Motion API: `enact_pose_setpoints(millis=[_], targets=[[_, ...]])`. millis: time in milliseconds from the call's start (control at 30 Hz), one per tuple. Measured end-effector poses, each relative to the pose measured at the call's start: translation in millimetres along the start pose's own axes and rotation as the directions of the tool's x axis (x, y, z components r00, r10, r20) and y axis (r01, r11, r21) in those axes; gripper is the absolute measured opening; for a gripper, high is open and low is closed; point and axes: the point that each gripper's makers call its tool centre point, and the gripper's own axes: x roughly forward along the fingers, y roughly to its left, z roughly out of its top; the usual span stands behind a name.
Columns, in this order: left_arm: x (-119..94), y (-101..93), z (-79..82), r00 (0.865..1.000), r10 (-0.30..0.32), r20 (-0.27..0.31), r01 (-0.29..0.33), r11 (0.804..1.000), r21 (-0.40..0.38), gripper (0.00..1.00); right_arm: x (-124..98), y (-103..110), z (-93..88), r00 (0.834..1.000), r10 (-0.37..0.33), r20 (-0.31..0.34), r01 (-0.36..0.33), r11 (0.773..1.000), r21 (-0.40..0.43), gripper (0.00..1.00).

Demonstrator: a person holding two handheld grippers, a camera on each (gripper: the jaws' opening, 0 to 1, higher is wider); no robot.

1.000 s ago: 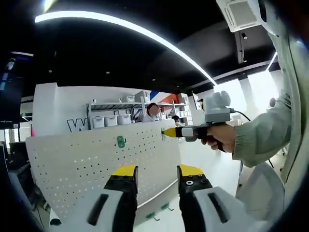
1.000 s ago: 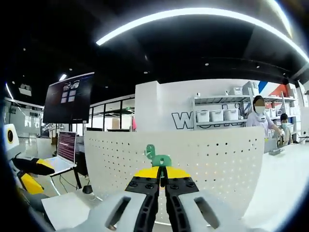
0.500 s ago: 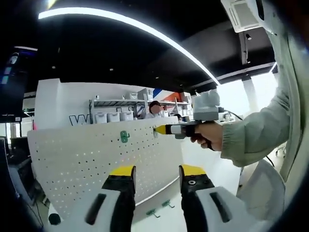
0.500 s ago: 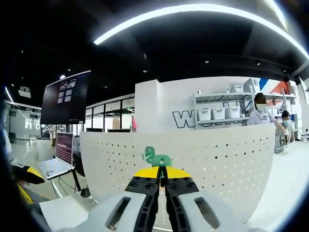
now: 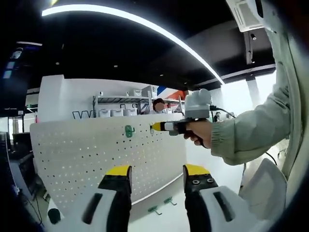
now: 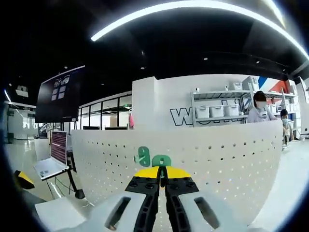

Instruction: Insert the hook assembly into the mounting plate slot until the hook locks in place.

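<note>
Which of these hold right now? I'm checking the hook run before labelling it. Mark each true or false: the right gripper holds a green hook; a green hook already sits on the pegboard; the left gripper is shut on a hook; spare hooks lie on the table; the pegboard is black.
1. The right gripper holds a green hook: true.
2. Another green hook already sits on the pegboard: true.
3. The left gripper is shut on a hook: false, its jaws stand apart and hold nothing.
4. Spare hooks lie on the table: true.
5. The pegboard is black: false, it is white.
</note>
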Motion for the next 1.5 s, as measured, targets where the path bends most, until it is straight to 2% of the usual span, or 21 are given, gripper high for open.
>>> enact_pose_setpoints(millis=[200, 367, 767, 1033, 1500], targets=[[0, 1.7, -3.7, 1.0, 0.006, 0.0, -0.006, 1.0, -0.01, 0.45, 14, -2, -3.1, 1.0, -0.026, -0.004, 0.026, 1.0, 0.003, 0.01], [-1, 2.8, -6.6, 1.0, 0.008, -0.004, -0.008, 1.0, -0.018, 0.44, 25, -6, 2.0, 0.998, -0.059, 0.019, 0.059, 0.998, -0.001, 0.01], [-4, 8.8, -9.8, 1.0, 0.028, -0.006, -0.028, 0.999, -0.03, 0.44, 42, -9, -2.8, 0.997, -0.076, 0.002, 0.076, 0.997, -0.009, 0.01], [-4, 10.0, -12.2, 0.999, 0.031, -0.01, -0.031, 0.999, -0.034, 0.44, 49, -13, -0.5, 0.995, -0.103, 0.003, 0.104, 0.995, -0.012, 0.01], [-6, 14.9, -14.2, 0.999, 0.042, -0.014, -0.043, 0.998, -0.041, 0.44, 54, -10, 0.8, 0.995, -0.101, 0.01, 0.102, 0.994, -0.029, 0.01]])
